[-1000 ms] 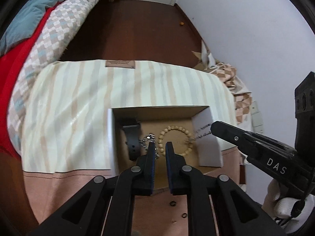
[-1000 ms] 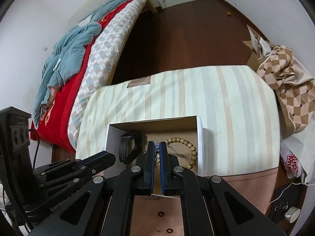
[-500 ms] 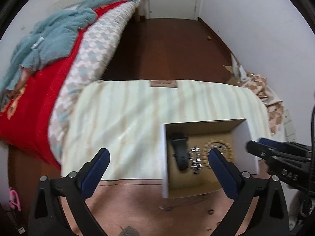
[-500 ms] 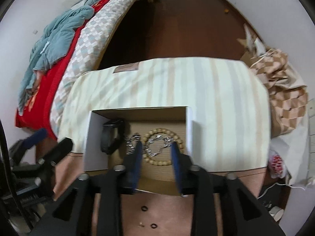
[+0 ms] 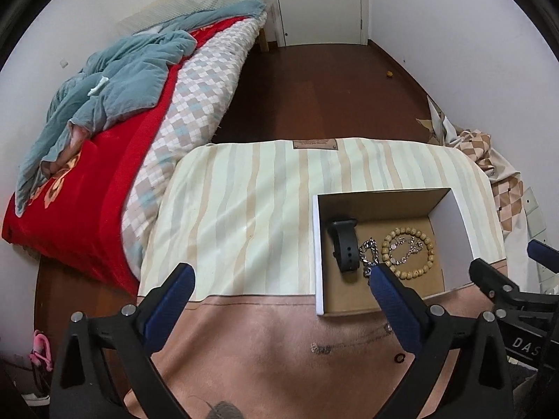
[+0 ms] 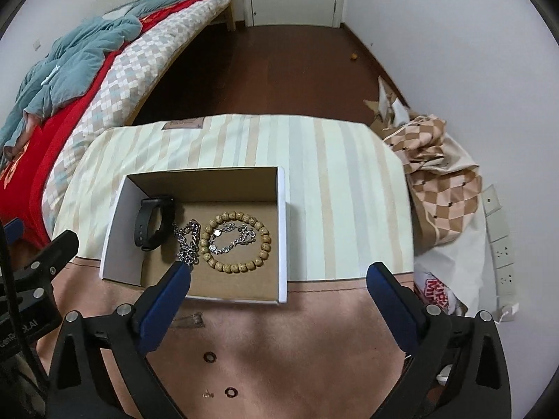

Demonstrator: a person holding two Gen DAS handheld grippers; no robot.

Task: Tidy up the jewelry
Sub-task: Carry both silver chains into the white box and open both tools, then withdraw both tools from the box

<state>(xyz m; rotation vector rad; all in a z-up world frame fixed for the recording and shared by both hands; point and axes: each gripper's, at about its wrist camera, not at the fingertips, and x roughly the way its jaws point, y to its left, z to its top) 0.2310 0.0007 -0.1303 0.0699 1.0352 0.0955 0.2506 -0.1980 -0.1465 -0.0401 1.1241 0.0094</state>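
a cardboard box [image 6: 283,230] with white outer walls is set on a striped cloth [image 6: 314,160] near the front edge of the table. four pieces are seen lying on the box floor: a black watch strap [image 6: 153,223] at the left, a silver chain [image 6: 187,241] beside it, a ring of wooden beads [image 6: 237,242] to the right, and a fine silver bracelet [image 6: 230,239] resting inside the bead ring. the chain touches the bead ring; the pieces are not tangled as far as can be told.

the left gripper [image 5: 279,279] is held wide open and empty, above the front of the table to the left of the box. the right gripper [image 6: 279,272] is likewise spread wide, with nothing between its fingers, positioned over the near wall of the box.

the main part of the task is judged complete, since the large pieces are gathered in the box. small items are left on the bare brown table surface in front: two dark rings [image 6: 210,356], [image 6: 230,391] and a tiny metal piece [image 6: 207,394], possibly an earring. these are judged still to be collected. a careful, narrow pinch would be required, as the items are small and lie flat.
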